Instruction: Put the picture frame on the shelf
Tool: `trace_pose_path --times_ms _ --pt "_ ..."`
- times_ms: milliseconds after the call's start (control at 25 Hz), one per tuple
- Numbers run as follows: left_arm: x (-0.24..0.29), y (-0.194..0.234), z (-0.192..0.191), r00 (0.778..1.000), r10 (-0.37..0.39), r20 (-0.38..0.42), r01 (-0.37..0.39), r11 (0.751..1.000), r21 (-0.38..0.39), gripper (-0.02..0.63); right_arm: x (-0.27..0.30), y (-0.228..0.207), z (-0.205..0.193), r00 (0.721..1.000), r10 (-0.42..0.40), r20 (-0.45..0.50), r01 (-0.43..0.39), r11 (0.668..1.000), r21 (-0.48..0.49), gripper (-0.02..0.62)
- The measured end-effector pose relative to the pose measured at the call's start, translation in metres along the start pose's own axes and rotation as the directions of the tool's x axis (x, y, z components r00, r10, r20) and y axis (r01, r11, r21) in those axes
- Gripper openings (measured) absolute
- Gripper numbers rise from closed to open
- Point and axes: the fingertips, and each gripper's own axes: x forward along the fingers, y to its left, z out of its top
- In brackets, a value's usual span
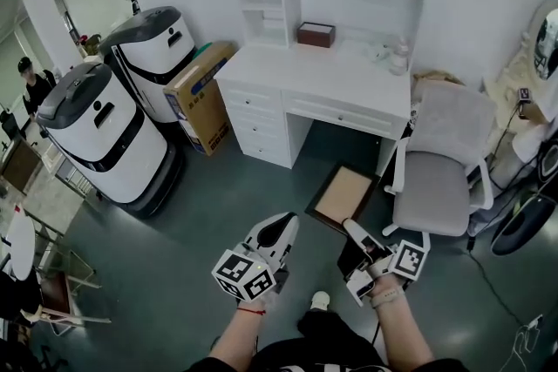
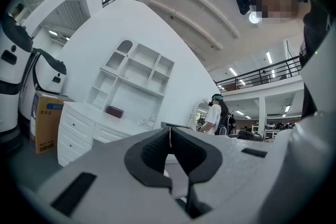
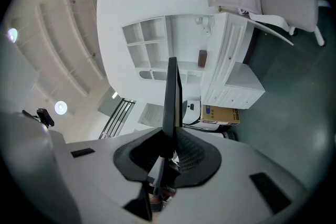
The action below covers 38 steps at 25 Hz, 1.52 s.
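The picture frame (image 1: 343, 195) is dark-edged with a tan panel. It hangs low over the grey floor in front of the white desk (image 1: 323, 76), and my right gripper (image 1: 351, 230) is shut on its near edge. In the right gripper view the frame (image 3: 171, 93) stands edge-on between the pads. My left gripper (image 1: 286, 224) is beside it on the left, shut with nothing in it; its pads meet in the left gripper view (image 2: 169, 137). The white shelf unit (image 1: 264, 6) sits on the back of the desk, with open compartments.
A brown box (image 1: 316, 34) and small white items (image 1: 391, 55) sit on the desk. A grey chair (image 1: 445, 163) stands at the right. A cardboard box (image 1: 202, 94) and two white robots (image 1: 103, 135) are at the left. People stand farther off.
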Motion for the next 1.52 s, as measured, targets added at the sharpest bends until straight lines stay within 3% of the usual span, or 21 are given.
trace_pose_path --times_ms 320,600,960,1520 --pt "0.064 0.041 0.006 1.000 0.001 -0.002 -0.001 1.000 -0.012 0.015 0.045 -0.018 0.055 1.000 0.020 -0.019 -0.020 1.000 -0.010 0.069" --pt "0.130 0.059 0.019 0.999 -0.039 0.023 0.039 0.999 -0.012 0.015 0.070 -0.026 0.115 1.000 0.019 0.008 -0.019 0.999 -0.029 0.069" --pt "0.183 0.079 0.013 0.998 -0.060 -0.009 0.060 0.998 -0.027 0.015 0.083 -0.046 0.168 0.997 -0.002 0.075 0.001 1.000 0.011 0.069" --pt "0.316 0.150 0.041 0.984 -0.175 -0.026 0.174 0.984 -0.036 0.015 0.167 -0.076 0.279 0.986 -0.025 0.167 0.025 1.000 -0.001 0.069"
